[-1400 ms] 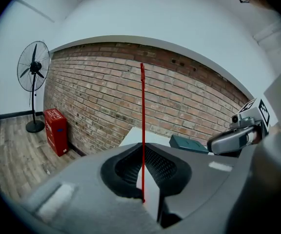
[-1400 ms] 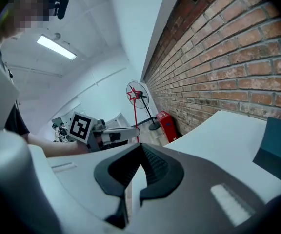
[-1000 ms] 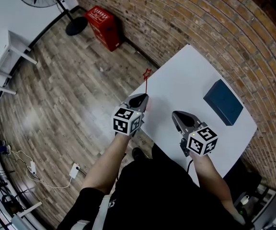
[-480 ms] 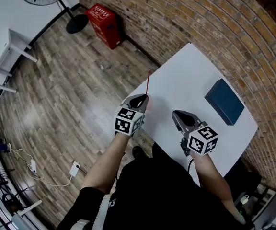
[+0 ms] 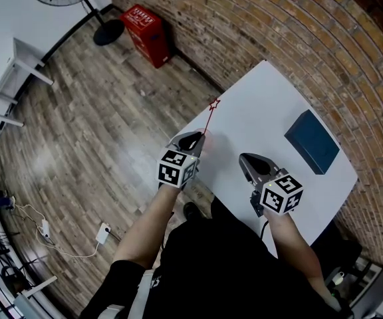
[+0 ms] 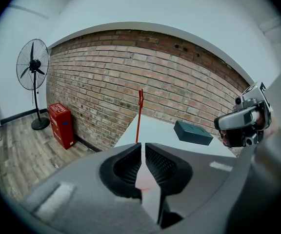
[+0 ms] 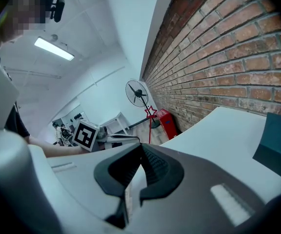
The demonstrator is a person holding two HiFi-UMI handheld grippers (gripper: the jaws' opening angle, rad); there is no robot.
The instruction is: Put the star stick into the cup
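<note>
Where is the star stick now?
The star stick is clamped in the left gripper, left of centre in the head view, rising over the edge of the white table.

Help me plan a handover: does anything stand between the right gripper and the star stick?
Nothing visible does. Only bare table lies between the right gripper and the star stick held by the left gripper.

Bright, even indoor light from a ceiling lamp [image 7: 54, 48]; heavy fisheye bending, dark corners in gripper views.
</note>
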